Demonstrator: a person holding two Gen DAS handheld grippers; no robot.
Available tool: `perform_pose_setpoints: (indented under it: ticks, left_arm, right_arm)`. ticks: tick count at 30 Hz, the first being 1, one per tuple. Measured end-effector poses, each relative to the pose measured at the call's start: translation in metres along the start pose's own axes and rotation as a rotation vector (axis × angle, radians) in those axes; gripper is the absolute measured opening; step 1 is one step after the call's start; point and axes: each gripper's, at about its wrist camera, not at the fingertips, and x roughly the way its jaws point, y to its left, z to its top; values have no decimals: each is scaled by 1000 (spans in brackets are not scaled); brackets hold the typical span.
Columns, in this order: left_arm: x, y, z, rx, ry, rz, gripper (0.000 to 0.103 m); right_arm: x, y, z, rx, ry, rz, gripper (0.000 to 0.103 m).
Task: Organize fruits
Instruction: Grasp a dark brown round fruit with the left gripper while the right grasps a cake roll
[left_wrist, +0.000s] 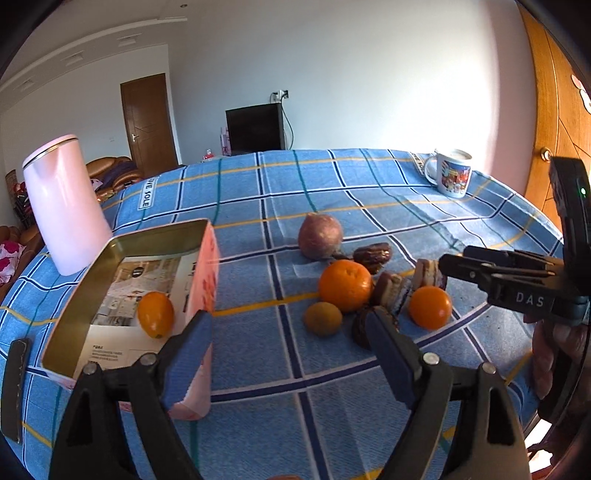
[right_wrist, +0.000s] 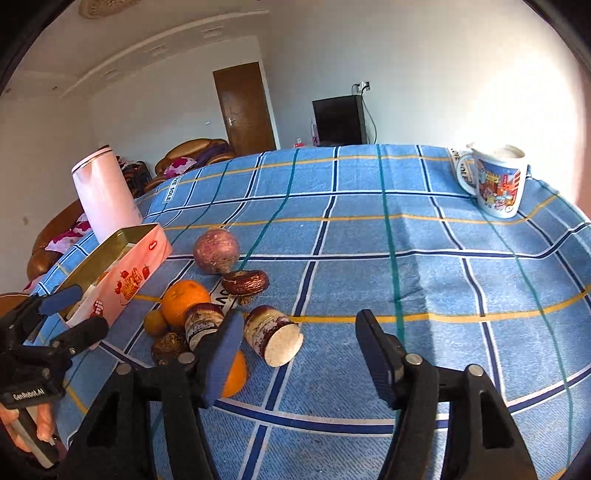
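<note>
1. The left gripper (left_wrist: 291, 328) has its jaws wide apart. Nothing is between them. It hangs over the cloth, right beside the tin box (left_wrist: 207, 266), and its left finger crosses in front of the box's corner.
2. The right gripper (right_wrist: 299, 343) also has its jaws apart, and they hold nothing. Only cloth shows between them. Its left finger sits in front of an orange (right_wrist: 234, 376); I cannot tell if it touches the orange.
3. The tin box is pink outside and gold inside. One small orange fruit (left_wrist: 156, 314) lies in it on a paper sheet.
4. The other fruits lie in a bunch on the cloth, just right of the box. There is a big orange (left_wrist: 345, 285), a smaller orange (left_wrist: 430, 307), a little yellow-green fruit (left_wrist: 323, 318) and a round reddish fruit (left_wrist: 320, 236) behind them.
5. Some brown and cream chunky pieces (left_wrist: 391, 291) lie among the oranges. They are too blurry for me to name.
6. The table wears a blue checked cloth (left_wrist: 332, 184) with yellow and dark lines.
7. A pink kettle (left_wrist: 66, 206) stands behind the box. A picture mug (left_wrist: 452, 176) stands far back on the right.
8. Behind the table are white walls, a brown door (left_wrist: 149, 122), a dark TV (left_wrist: 255, 127) and a brown sofa (left_wrist: 110, 173).
</note>
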Motion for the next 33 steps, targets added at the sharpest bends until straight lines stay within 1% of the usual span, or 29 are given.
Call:
perform_pose_setpoints:
  ticks: [2, 4, 5, 7, 8, 9, 10, 13, 16, 18, 19, 22, 23, 24, 26, 28, 31, 32, 33]
  left_arm:
    - [3, -10, -3, 16, 13, -18, 86]
    - [7, -17, -5, 27, 24, -30, 84]
    - [9, -20, -5, 34, 29, -37, 81]
    - [14, -25, -7, 43, 46, -51, 80]
    - [16, -27, -7, 48, 52, -57, 75]
    - [18, -30, -7, 58, 60, -62, 67]
    - [21, -32, -6, 68, 71, -67, 63]
    - [25, -35, -4, 72, 76, -72, 64]
    - [27, -39, -2, 80, 75, -74, 64]
    - [33, -44, -2, 90, 93, -81, 65]
    - [35, -45, -1, 98, 91, -65, 66]
    - [37, -45, 0, 95, 94, -69, 66]
    - [37, -45, -1, 103, 93, -69, 65]
    - [36, -46, -1, 109, 89, -67, 62]
    - [35, -48, -2, 118, 78, -55, 54]
    - [34, -47, -3, 116, 72, -62, 53]
    - [31, -42, -4, 98, 65, -95, 48]
    - [30, -40, -4, 94, 64, -107, 41]
    - [30, -40, -5, 91, 67, -122, 33]
  right_arm:
    - [8, -2, -2, 1, 43, 38, 53]
    - [16, -3, -3, 3, 71, 68, 53]
    - [18, -2, -3, 5, 80, 81, 53]
    - [21, -2, -3, 7, 95, 110, 53]
    - [23, -4, -2, 23, 104, 129, 53]
    - [26, -7, -2, 43, 116, 143, 53]
    - [27, -11, -2, 62, 125, 154, 53]
    - [28, -14, -2, 82, 127, 167, 42]
    - [28, -15, -2, 91, 126, 164, 42]
    - [29, -14, -2, 86, 134, 168, 42]
    - [31, -14, -1, 86, 142, 169, 43]
    - [37, -20, -1, 120, 172, 207, 43]
    - [37, -22, -1, 126, 173, 212, 41]
    - [36, -21, -1, 118, 170, 212, 38]
    - [33, -16, -2, 96, 156, 207, 37]
    - [30, -14, -3, 85, 141, 191, 37]
    - [25, -10, -5, 64, 115, 170, 36]
    - [23, -8, -5, 55, 104, 161, 36]
    - [20, -7, -5, 46, 91, 155, 28]
